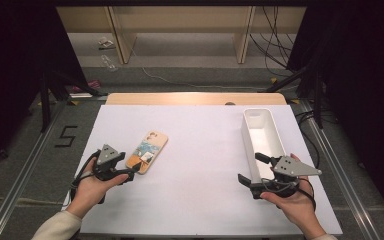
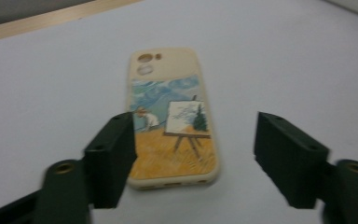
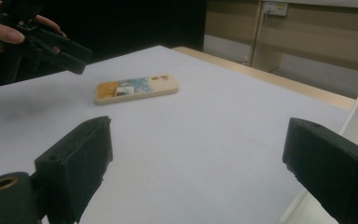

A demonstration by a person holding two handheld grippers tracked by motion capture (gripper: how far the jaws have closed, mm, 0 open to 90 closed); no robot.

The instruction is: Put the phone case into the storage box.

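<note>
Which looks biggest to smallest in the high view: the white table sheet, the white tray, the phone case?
1. White rectangular table sheet
2. Long white plastic tray
3. Beige painted phone case

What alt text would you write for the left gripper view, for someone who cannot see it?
A phone case printed with a painter at an easel lies flat on a white table. The left gripper has its two black jaws open on either side of the case's near end, neither visibly gripping it.

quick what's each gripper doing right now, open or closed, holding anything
Left gripper: open, jaws on either side of the phone case's near end, not gripping it.
Right gripper: open, holding nothing, beside the white tray.
</note>
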